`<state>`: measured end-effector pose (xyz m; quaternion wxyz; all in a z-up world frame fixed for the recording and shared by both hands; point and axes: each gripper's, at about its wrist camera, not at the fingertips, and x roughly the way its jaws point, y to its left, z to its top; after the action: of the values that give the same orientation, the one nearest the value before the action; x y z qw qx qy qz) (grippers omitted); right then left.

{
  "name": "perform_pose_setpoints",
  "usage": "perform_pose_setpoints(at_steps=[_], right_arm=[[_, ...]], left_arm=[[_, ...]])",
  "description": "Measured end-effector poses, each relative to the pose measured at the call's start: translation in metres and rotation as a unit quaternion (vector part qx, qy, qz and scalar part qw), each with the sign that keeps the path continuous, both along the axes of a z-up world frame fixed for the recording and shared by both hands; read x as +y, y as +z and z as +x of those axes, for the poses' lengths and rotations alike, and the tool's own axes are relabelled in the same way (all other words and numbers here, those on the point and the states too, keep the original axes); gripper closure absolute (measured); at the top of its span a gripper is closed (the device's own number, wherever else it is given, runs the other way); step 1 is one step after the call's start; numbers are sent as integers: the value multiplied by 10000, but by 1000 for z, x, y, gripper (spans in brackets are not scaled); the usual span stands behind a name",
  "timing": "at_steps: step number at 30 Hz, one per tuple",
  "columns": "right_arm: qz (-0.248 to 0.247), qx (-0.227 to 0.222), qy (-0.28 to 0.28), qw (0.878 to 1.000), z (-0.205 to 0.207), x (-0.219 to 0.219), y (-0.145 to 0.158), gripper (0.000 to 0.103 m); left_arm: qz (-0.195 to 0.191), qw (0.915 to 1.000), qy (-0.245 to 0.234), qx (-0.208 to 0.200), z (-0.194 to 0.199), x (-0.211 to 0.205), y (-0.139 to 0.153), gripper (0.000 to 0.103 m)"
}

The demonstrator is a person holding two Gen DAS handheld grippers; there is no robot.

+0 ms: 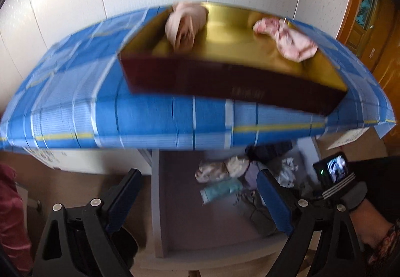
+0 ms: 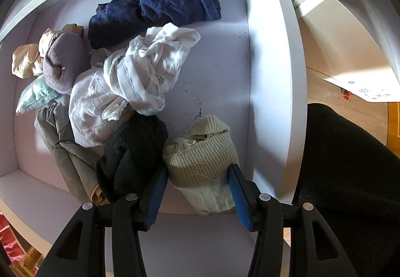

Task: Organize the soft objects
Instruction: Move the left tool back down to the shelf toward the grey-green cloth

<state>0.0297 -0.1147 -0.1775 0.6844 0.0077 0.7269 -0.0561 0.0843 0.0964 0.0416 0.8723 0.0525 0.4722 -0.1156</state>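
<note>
Sock (image 2: pixel 200 159), cream knit, in drawer (image 2: pixel 272 77): clamped in right tool (image 2: pixel 198 180).
Long axis runs up-frame, cuff away from tool. Left tool (image 1: pixel 197 199) spread wide, empty, farther off; box (image 1: pixel 232 87) lies upper centre of its view.

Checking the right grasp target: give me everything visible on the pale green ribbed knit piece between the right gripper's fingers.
The pale green ribbed knit piece is a rolled, sock-like bundle of knitted fabric with loose threads and a frayed opening on top. It lies in the white drawer near its right wall, beside a black fuzzy bundle that touches its left side. The right gripper points down over it, blue pads pressing both sides of its lower part.
</note>
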Motion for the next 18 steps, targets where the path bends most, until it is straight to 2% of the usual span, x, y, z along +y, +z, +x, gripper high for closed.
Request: perform_pose_setpoints(at_steps=[5,9,13,16,18], right_arm=[[-89,12,100,9999,-3,8,-1,51],[-129,17,148,9998,-6,14,-2,50],[-156,23,187,9997,-7,19,-3,50],[-192,35,227,9996,-8,20,-3,50],[-227,47,271,9994,-8,24,-4,50]], left_arm=[[133,9983,15,563,-4,1,-56,9],[253,9937,-8,1090,-1,-5,-101,9],[246,9846,-174,1724,1,-19,-136,9],[254,9795,-318,1974,6,-36,-148,9],[286,9726,-395,2275,9,-51,-162,9]])
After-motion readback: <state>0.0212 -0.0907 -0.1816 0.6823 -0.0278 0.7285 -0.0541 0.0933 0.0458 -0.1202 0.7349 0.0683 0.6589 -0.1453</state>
